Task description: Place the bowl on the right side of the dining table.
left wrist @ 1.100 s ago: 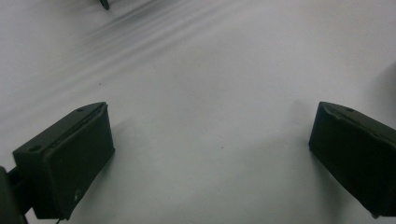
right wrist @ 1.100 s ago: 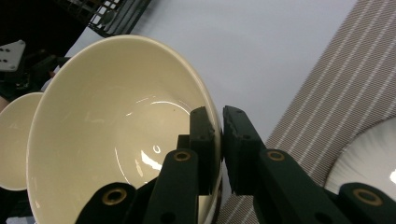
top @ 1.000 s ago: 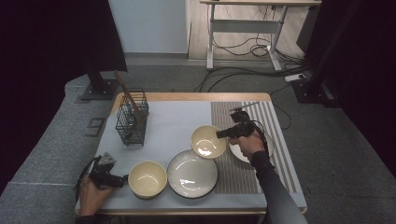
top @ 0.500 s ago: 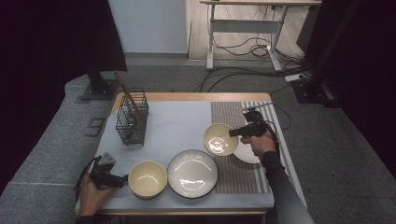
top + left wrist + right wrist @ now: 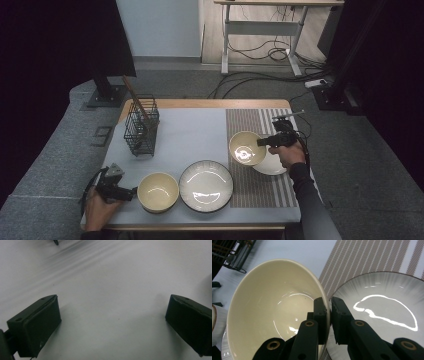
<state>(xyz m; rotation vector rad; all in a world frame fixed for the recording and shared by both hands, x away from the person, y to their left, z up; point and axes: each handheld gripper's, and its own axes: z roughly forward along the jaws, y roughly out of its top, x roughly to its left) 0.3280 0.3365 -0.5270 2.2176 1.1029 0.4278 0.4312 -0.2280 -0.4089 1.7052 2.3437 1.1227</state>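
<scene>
The cream bowl [image 5: 246, 148] sits right of centre in the high view, lifted and tipped, its rim pinched by the right tool [image 5: 262, 142]. In the right gripper view the bowl [image 5: 274, 307] fills the left half, and the right tool [image 5: 329, 315] has one jaw inside the wall and one outside, pressed together on the rim. Directly under and to the right of the bowl lies a small grey plate [image 5: 272, 163] on the striped mat [image 5: 260, 190]; the bowl's edge overlaps the plate's edge. Lower centre of the frame, a larger grey plate [image 5: 206, 186] lies on the surface [image 5: 190, 135], with a second cream bowl [image 5: 158, 192] just beside it to the left. The left tool [image 5: 131, 193] rests in the lower left, close to that bowl's rim; in the left gripper view the left tool [image 5: 112, 322] has its jaws spread wide over bare cloth. A wire basket [image 5: 141, 131] stands in the upper left, well apart, leaving open surface across the middle.
</scene>
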